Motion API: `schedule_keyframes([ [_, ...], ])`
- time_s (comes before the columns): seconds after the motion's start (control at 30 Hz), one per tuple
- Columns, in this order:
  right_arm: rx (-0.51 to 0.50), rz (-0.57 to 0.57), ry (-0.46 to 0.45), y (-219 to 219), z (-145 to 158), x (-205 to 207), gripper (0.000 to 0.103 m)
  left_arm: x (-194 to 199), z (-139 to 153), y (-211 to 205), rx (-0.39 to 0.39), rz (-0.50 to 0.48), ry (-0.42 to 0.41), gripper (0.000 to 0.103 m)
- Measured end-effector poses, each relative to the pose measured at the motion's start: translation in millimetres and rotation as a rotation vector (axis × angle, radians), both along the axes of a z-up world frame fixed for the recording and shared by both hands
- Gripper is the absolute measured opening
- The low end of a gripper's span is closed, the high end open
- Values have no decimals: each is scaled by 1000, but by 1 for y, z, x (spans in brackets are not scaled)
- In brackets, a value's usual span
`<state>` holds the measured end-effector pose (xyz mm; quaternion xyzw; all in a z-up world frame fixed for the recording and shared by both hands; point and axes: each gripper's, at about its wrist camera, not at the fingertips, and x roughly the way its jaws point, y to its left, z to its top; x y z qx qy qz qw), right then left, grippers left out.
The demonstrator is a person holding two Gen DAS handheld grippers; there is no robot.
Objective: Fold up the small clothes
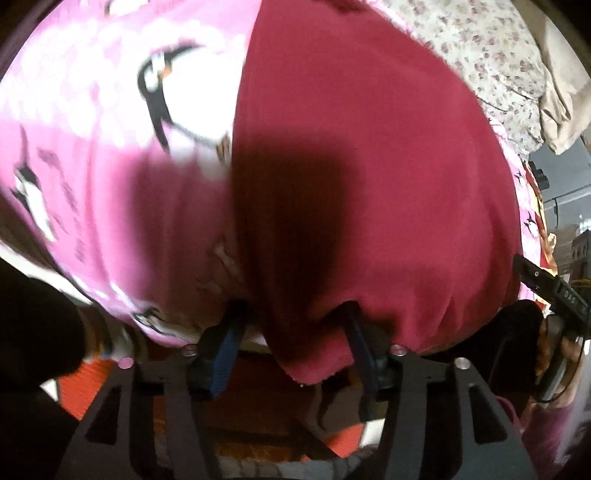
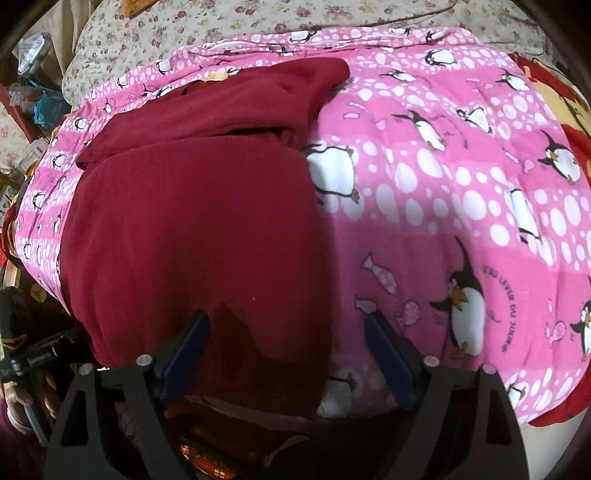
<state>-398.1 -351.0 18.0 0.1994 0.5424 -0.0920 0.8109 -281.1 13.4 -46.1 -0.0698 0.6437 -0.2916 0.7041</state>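
Note:
A dark red garment lies flat on a pink penguin blanket; in the right wrist view the garment shows a folded upper part at the far end. My left gripper is at the garment's near hem. Its blue-padded fingers stand apart, their tips are under the cloth, and a corner of the hem hangs loose between them. My right gripper is open wide over the garment's near right corner, with the cloth edge between the fingers and no pad pressing on it.
The pink blanket covers a bed with a floral sheet beyond it. A red and yellow blanket lies at the right edge. Clutter sits off the bed's left side. A hand on the other gripper's handle shows at lower left.

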Motion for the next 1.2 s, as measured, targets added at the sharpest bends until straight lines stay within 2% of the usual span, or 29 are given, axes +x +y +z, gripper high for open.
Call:
schedule_keyframes([
  [0.13,-16,-11,-26,3,0,0,91,4,-10,-4,-15,15,72,36],
  [0.2,-42,21,-23,8,0,1,81,4,-9,-5,-15,12,74,36],
  [0.23,-62,34,-19,11,0,2,71,5,-9,-4,-15,7,76,35],
  [0.27,-80,42,-16,13,1,3,61,5,-8,-5,-26,-6,83,24],
  [0.3,-92,49,-19,15,2,3,55,10,-8,-1,-42,-19,93,14],
  [0.33,-93,58,-29,16,4,2,41,10,-6,-2,-51,-26,98,0],
  [0.37,-87,69,-38,17,7,1,22,9,-2,0,-55,-25,94,0],
  [0.4,-59,88,-52,19,9,0,10,10,4,5,-87,-19,97,0],
  [0.47,-43,112,-68,24,17,-6,10,11,18,15,-152,-6,115,0],
  [0.53,-39,134,-79,29,27,-14,10,12,41,28,-213,-4,90,0],
  [0.67,73,166,-143,31,54,-41,10,11,92,68,-267,1,-11,0],
  [0.73,131,185,-165,36,61,-51,10,13,106,88,-282,24,-37,0],
  [0.9,260,262,-125,60,41,-64,10,9,115,113,-280,55,-65,0],
  [1.0,271,320,-89,76,31,-63,10,11,116,115,-292,72,-67,0],
  [1.2,348,266,-182,55,54,-57,10,28,143,108,-337,66,-139,0],
])
